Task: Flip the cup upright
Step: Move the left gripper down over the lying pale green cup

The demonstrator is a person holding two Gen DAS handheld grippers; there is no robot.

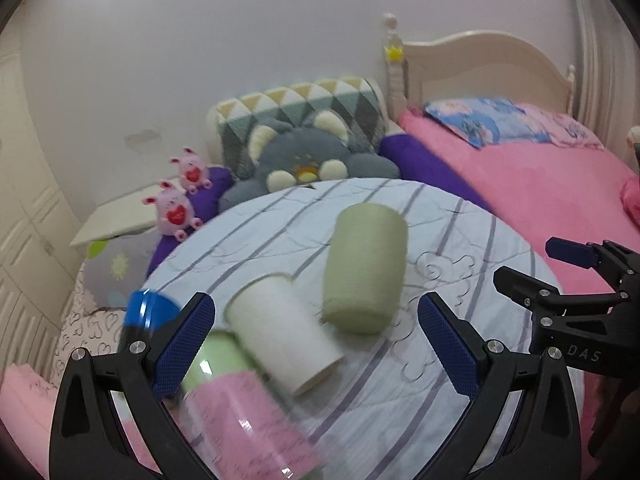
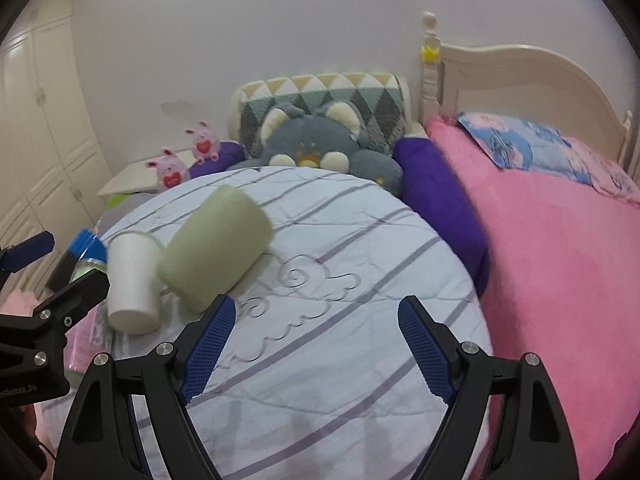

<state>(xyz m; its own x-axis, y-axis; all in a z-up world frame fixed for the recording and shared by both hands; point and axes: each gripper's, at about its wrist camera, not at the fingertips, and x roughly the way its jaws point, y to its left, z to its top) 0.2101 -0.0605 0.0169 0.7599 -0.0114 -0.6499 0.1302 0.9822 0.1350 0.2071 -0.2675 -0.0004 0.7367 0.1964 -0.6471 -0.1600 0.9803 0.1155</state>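
Green cup (image 1: 365,270) lies tipped at mid-frame on the striped quilt (image 2: 340,320) (white cup (image 1: 282,334) just beside), both claws, left claw (image 1: 316,346) and right claw (image 2: 316,344), gaping empty.

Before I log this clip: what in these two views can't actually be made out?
- Pink-labelled bottle: label text motion-blurred in the left wrist view; in the right wrist view the left gripper hides most of it.
- Green cup: both views too blurred to tell which end is open.
- White cup: its far end faces away in both views.
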